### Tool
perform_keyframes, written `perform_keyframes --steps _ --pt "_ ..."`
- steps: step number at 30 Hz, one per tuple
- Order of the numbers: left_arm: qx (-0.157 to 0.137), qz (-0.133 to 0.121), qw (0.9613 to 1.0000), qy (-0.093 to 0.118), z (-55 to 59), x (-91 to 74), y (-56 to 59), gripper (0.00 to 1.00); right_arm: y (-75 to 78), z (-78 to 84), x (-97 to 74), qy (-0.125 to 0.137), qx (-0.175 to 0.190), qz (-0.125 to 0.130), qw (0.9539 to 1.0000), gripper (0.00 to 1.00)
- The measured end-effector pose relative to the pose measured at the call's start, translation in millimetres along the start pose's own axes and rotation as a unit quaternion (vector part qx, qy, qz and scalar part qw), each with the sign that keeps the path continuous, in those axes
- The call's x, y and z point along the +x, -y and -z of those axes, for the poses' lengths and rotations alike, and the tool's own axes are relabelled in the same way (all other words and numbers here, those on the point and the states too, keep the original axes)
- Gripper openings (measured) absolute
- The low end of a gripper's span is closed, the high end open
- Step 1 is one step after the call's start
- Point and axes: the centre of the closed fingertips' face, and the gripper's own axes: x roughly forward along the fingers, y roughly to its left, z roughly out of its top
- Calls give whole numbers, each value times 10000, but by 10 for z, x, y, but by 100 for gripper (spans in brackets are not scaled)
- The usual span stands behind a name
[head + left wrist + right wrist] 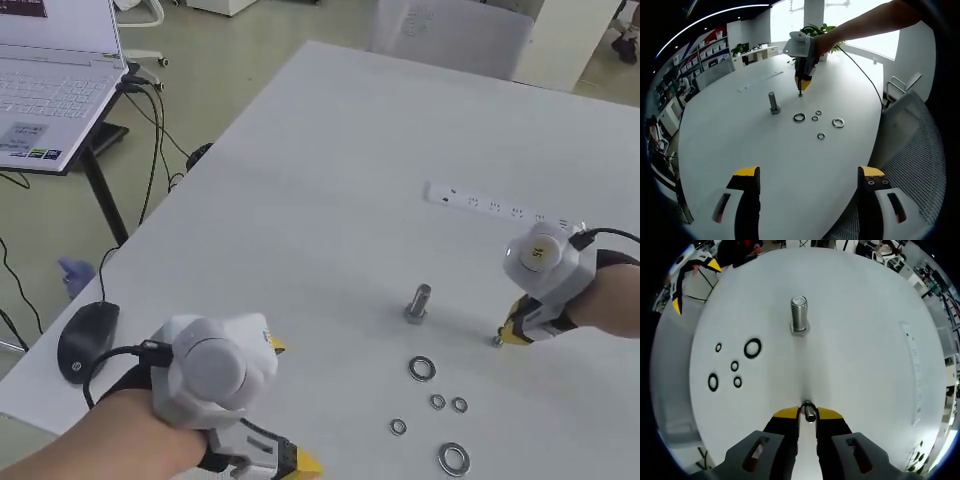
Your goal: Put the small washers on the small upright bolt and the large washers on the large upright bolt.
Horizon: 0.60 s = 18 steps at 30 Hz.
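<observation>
1. Washers lie flat and loose on the white table (300, 150), five in all. Two are large washers (422, 368) and three are small washers (437, 401). They sit in a close cluster without touching one another.
2. The large upright bolt (418, 303) stands on its hex head just beyond the cluster, near the closest large washer.
3. The small bolt (810, 412) is upright with its foot on the table, off to the right of the large bolt and apart from the washers. The right gripper (810, 416) has its jaws clamped on the shaft.
4. The left gripper (809, 172) hangs near the table's near edge. Its yellow-tipped jaws are spread wide over bare tabletop, and the washers lie ahead of it.
5. Writing: the open laptop (50, 80) on a side stand has stickers and a lit screen, all too small to read. Any marks on the white power strip (495, 205), which lies farther back on the table, are likewise too small to read.
6. Around the work, a black mouse (85, 338) sits at the table's left corner, and cables hang below the laptop stand. In the left gripper view a mesh chair (915, 125) stands against the table edge, and a potted plant (815, 30) stands behind the right gripper.
</observation>
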Motion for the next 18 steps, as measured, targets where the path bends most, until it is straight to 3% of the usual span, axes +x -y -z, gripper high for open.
perform_keyframes --steps 18 --pt "-20 4 9999 -111 96 6 21 77 -33 52 151 -104 -95 -47 9999 13"
